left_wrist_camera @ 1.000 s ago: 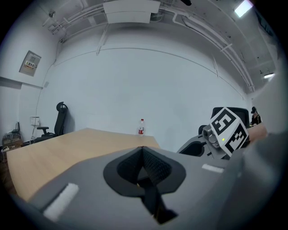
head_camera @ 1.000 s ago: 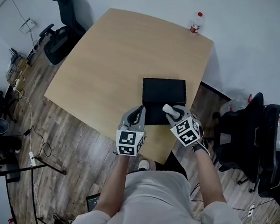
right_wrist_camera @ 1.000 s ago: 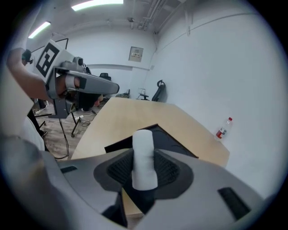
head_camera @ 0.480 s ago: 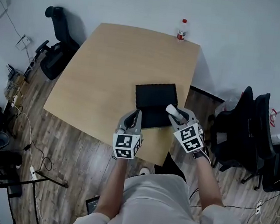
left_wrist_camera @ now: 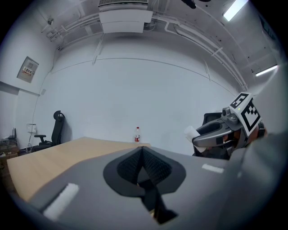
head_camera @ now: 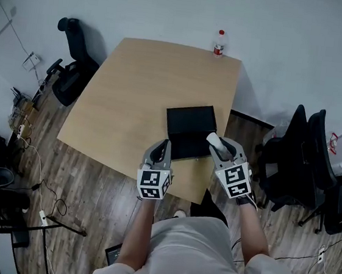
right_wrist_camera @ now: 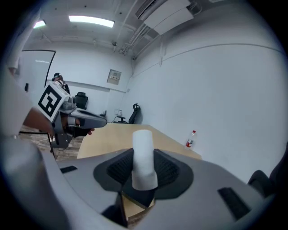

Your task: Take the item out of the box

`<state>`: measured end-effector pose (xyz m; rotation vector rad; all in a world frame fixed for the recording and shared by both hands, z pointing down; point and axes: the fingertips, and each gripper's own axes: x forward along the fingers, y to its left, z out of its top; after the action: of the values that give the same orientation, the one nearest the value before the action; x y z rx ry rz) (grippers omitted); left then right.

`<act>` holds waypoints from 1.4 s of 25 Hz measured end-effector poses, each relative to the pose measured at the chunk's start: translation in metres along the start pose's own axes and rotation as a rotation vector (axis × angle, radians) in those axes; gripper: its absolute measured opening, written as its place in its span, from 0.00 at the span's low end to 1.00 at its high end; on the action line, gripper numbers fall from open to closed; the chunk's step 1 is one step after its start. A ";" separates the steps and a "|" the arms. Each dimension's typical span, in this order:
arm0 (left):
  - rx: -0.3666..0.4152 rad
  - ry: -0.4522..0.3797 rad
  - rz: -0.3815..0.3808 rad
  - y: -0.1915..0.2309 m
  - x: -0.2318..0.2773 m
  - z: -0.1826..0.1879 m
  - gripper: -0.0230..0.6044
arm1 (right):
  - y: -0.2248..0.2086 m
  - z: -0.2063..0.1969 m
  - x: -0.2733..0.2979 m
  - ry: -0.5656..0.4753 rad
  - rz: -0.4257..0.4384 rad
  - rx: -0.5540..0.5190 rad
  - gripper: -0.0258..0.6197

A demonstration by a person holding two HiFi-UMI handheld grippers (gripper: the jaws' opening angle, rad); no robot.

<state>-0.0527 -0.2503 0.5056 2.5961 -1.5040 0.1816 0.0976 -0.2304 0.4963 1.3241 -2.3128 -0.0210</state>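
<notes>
A flat black box (head_camera: 188, 130) lies on the wooden table (head_camera: 139, 93), near its front right corner. My right gripper (head_camera: 218, 145) hovers over the box's near right corner, shut on a white cylinder-shaped item (right_wrist_camera: 143, 158) that sticks up between its pads; the same white item (head_camera: 215, 143) shows in the head view. My left gripper (head_camera: 163, 148) is at the table's front edge, just left of the box, its jaws shut with nothing between them (left_wrist_camera: 143, 162). The right gripper (left_wrist_camera: 211, 133) with its white item also shows in the left gripper view.
A plastic bottle with a red label (head_camera: 219, 43) stands at the table's far edge. Black office chairs stand at the left (head_camera: 72, 60) and at the right (head_camera: 303, 161). Cables and gear lie on the wood floor at the left (head_camera: 7, 170).
Both grippers have drifted slightly toward me and to the right in the head view, which itself shifted. The right gripper still holds the white item.
</notes>
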 end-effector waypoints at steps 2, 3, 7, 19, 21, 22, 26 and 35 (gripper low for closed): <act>0.001 -0.003 0.000 0.000 -0.004 0.000 0.05 | -0.001 0.002 -0.007 -0.028 -0.012 0.086 0.26; 0.002 -0.004 0.001 0.000 -0.006 0.001 0.05 | 0.000 0.004 -0.009 -0.042 -0.017 0.130 0.26; 0.011 -0.006 0.003 0.001 -0.012 0.001 0.05 | 0.003 0.005 -0.013 -0.084 -0.049 0.218 0.26; 0.040 -0.042 0.022 0.008 -0.029 0.016 0.05 | 0.003 0.039 -0.024 -0.275 -0.214 0.255 0.26; 0.042 -0.057 0.028 0.010 -0.031 0.021 0.05 | 0.003 0.044 -0.024 -0.286 -0.242 0.234 0.25; 0.042 -0.064 0.030 0.011 -0.032 0.023 0.05 | 0.003 0.045 -0.024 -0.291 -0.250 0.228 0.25; 0.020 -0.091 0.039 0.017 -0.036 0.032 0.05 | 0.008 0.050 -0.022 -0.299 -0.253 0.220 0.25; 0.002 -0.137 0.054 0.023 -0.024 0.049 0.05 | 0.009 0.050 -0.013 -0.296 -0.188 0.197 0.25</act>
<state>-0.0826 -0.2495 0.4543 2.6190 -1.6193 0.0108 0.0755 -0.2256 0.4488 1.7367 -2.4733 -0.0547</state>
